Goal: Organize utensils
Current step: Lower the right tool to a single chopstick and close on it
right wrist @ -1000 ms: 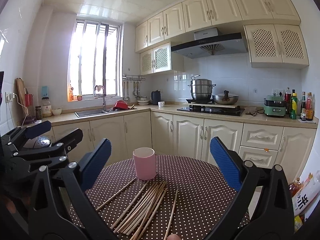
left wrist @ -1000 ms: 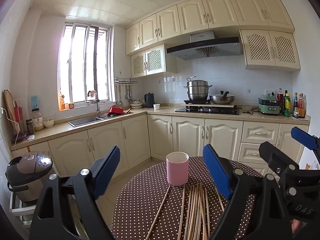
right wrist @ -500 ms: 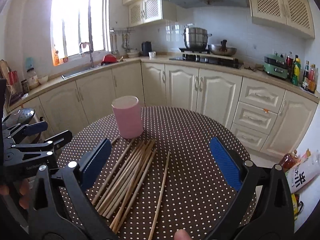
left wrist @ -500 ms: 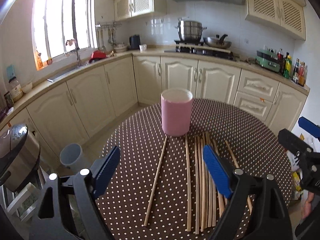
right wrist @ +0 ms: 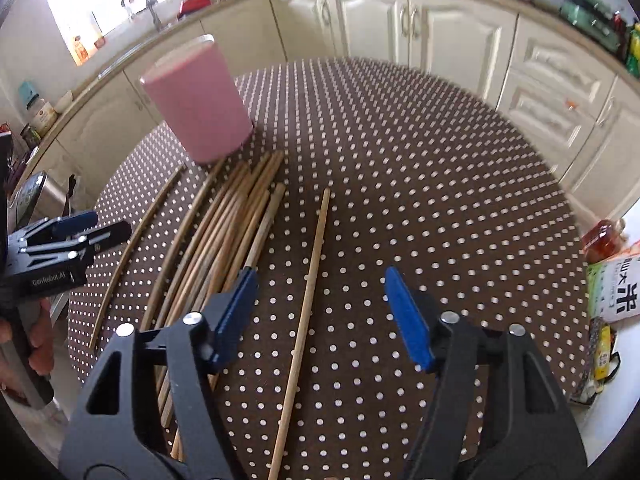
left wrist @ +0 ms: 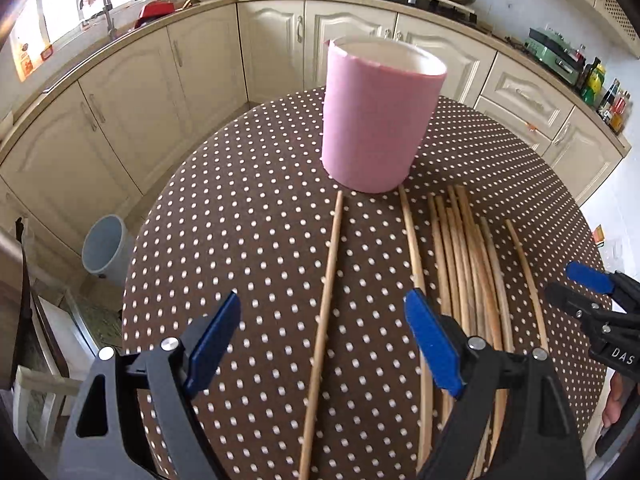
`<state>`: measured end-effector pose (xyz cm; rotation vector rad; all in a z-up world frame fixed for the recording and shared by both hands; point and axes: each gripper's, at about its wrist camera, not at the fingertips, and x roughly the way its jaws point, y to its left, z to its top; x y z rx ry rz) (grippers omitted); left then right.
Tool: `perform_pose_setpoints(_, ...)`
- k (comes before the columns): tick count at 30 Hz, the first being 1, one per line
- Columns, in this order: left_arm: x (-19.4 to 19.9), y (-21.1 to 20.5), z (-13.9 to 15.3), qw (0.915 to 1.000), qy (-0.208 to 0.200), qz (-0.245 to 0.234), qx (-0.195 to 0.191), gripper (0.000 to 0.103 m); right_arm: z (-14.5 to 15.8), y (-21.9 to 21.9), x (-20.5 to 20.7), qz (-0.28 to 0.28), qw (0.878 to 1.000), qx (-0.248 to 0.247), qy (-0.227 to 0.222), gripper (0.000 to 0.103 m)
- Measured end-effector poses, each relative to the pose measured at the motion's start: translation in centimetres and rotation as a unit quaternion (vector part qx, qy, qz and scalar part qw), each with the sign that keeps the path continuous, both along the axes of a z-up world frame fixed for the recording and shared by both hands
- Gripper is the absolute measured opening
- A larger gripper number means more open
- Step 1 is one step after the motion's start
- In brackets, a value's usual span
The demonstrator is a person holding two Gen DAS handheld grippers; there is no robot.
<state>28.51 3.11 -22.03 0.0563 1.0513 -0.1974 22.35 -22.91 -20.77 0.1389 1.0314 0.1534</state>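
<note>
Kitchen, cream cabinets run along the far wall, worktop above them. Round table in front, brown cloth with white dots. Grey bin on the floor left of the table in the left wrist view.

Left tool tilted down over the near part of the table, blue pads well apart, nothing clamped; one lone chopstick lies on the cloth in the gap between them, not touched by either pad. Right tool likewise angled down over the table, pads apart and closing right now, gripping nothing; the outlying chopstick lies on the cloth between them, no pad contact visible. Each tool shows at the edge of the other's view, with part of a hand on its handle.

Pink cup stands upright on the far side of the table, white inside, contents not visible from here.

Bundle of chopsticks lies flat on the cloth just in front of the cup, roughly parallel, far tips close to the cup base. A few singles sit slightly apart on either side of the bundle. None are in the cup as far as visible.
</note>
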Motion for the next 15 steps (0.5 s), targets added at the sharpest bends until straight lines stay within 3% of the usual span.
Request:
perform_pose_setpoints(2, 1.4, -0.1, -0.5, 0.9995, 0.030, -0.004, -0.010, 0.070, -0.6, 0.1, 1.1, 0.005, 1.000, -0.004, 0.030, 0.060)
perform_pose_setpoints(6, 3.2, -0.6, -1.2, 0.9982, 0.057, -0.012, 0.012, 0.059, -1.0, 0.3, 2.5, 0.009, 0.997, -0.020, 0.068, 0.055)
perform_pose_setpoints(9, 3.9, -0.9, -1.7, 0.9963, 0.079, -0.024, 0.023, 0.057, -1.0, 0.7, 3.3, 0.025, 0.995, -0.035, 0.093, 0.054)
perform_pose_setpoints(15, 7.7, -2.8, -2.1, 0.9931, 0.100, -0.038, 0.049, 0.048, -0.5, 1.9, 5.4, 0.058, 0.984, -0.084, 0.146, 0.035)
